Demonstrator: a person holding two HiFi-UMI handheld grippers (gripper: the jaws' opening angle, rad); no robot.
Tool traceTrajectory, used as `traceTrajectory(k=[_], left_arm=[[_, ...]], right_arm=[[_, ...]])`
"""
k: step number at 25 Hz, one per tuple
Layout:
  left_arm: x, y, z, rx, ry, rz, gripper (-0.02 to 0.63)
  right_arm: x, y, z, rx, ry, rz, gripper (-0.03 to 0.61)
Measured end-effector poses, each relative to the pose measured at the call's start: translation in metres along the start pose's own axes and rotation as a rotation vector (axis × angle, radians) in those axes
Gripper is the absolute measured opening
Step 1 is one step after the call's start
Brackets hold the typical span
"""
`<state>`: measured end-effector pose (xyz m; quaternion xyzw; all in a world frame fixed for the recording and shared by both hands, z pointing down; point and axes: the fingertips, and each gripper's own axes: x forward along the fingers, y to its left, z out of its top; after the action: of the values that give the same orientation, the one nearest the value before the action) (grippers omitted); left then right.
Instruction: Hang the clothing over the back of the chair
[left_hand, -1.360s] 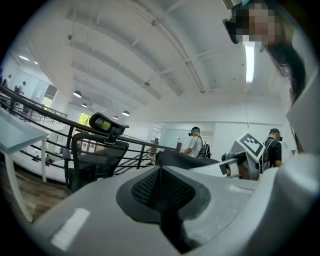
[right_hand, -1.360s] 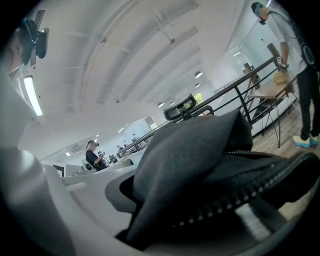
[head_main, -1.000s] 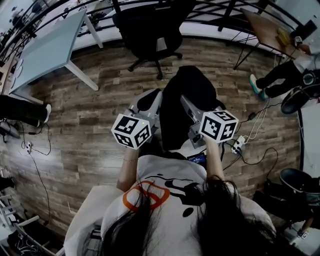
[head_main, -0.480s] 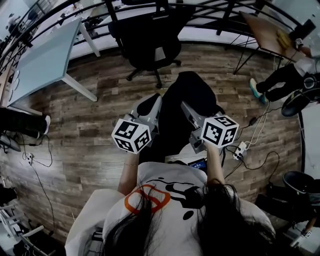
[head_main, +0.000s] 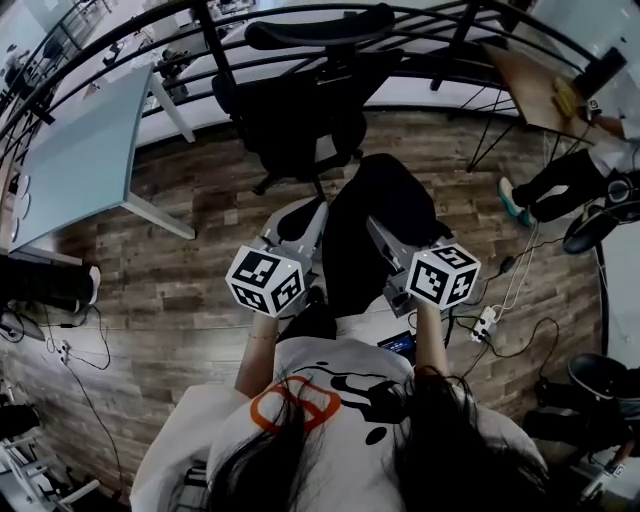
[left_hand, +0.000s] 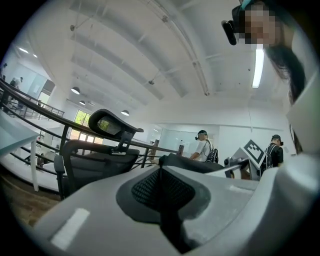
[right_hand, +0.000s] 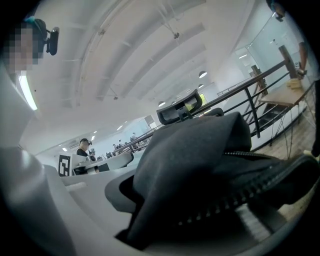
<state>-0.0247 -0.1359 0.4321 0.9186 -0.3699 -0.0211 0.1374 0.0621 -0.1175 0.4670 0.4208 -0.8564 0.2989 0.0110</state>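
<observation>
A black zippered garment (head_main: 375, 210) hangs between my two grippers, in front of the person's chest. My left gripper (head_main: 308, 212) is shut, and a thin edge of the garment (left_hand: 192, 164) shows at its tip. My right gripper (head_main: 376, 226) is shut on a thick fold of the garment (right_hand: 200, 165), whose zipper runs across the lower jaw. The black office chair (head_main: 300, 100) stands just beyond the garment, its back toward me. Its headrest (left_hand: 112, 125) shows above its back in the left gripper view, and the headrest (right_hand: 180, 110) peeks over the cloth in the right gripper view.
A light table (head_main: 80, 150) stands at the left. A black railing (head_main: 450, 20) curves behind the chair. A wooden table (head_main: 540, 80) and a seated person's legs (head_main: 560, 160) are at the right. A power strip (head_main: 485, 322) with cables lies on the wood floor.
The chair has drawn closer in the head view, and more of its headrest and back shows. Both grippers stay shut on the garment and have risen slightly.
</observation>
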Motion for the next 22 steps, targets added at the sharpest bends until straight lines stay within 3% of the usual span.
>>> traceTrajectory(k=[12,22], left_arm=[[0.035,0.067,0.029,0.015,-0.006,-0.075,0.0],[0.061,0.075,0.035,0.029,-0.016,-0.034,0.0]], right_arm=[[0.039,-0.019,0.095,0.035,-0.144,-0.023,0.098],[0.04,-0.009,0.175,-0.278,-0.023,0.045,0.098]])
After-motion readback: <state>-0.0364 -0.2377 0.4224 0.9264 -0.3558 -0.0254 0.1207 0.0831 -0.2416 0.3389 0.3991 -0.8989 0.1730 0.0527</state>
